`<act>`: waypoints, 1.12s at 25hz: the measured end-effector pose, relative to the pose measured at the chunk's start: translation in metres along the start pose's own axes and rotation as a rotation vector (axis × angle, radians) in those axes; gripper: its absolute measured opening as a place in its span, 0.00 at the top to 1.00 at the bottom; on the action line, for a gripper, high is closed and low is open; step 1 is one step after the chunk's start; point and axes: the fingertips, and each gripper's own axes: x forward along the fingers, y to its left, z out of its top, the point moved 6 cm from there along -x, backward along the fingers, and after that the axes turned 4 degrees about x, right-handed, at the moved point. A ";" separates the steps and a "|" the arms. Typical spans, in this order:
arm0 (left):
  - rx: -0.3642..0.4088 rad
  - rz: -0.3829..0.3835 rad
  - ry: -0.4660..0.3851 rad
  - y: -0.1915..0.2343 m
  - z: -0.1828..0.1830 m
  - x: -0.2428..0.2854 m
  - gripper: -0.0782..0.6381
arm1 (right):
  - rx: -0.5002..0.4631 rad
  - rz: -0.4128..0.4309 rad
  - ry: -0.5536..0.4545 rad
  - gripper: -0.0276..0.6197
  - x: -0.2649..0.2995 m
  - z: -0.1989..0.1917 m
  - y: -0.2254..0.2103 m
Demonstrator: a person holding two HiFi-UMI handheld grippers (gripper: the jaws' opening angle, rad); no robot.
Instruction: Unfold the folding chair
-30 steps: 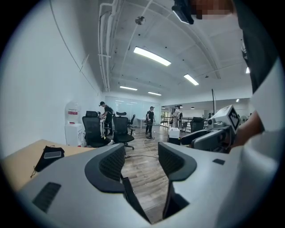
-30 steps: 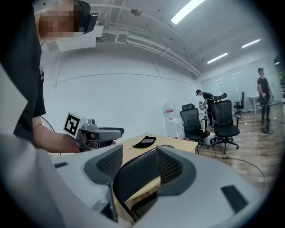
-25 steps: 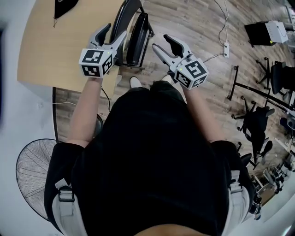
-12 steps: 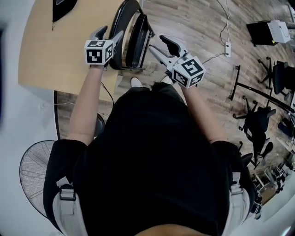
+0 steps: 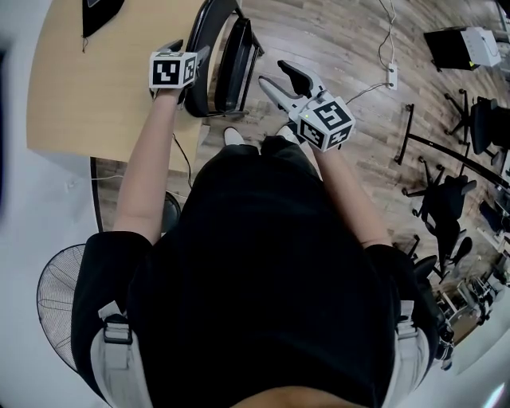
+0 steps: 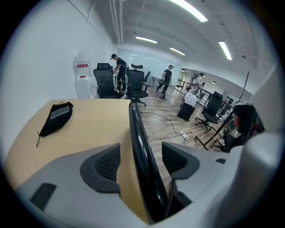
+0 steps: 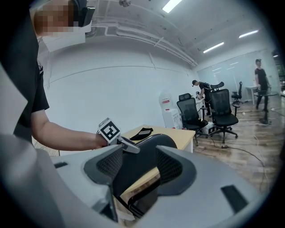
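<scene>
Plainly one chair point(image 5: 231, 64), two tools: its frame stood ungripped between the left tool's point(image 6: 142, 156) just-opening jaws; the right tool point(image 5: 283, 82) gaped nearby.

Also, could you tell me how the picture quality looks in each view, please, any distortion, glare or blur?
Head view: strong fisheye bend, the table looks curved, the left border smeared. Left gripper view: round black vignette, bright ceiling strip lights, highlights on the glossy folding chair. Right gripper view: same vignette, a mosaic patch at top left.
</scene>
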 end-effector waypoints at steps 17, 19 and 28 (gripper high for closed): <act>-0.100 -0.031 0.114 -0.005 -0.012 0.025 0.75 | 0.018 -0.033 0.047 0.62 0.000 -0.016 0.004; -0.114 -0.026 0.112 -0.005 -0.012 0.025 0.76 | 0.025 -0.041 0.053 0.62 -0.002 -0.020 0.003; -0.136 -0.045 0.114 -0.010 -0.013 0.026 0.79 | 0.091 -0.108 0.096 0.62 -0.006 -0.054 -0.009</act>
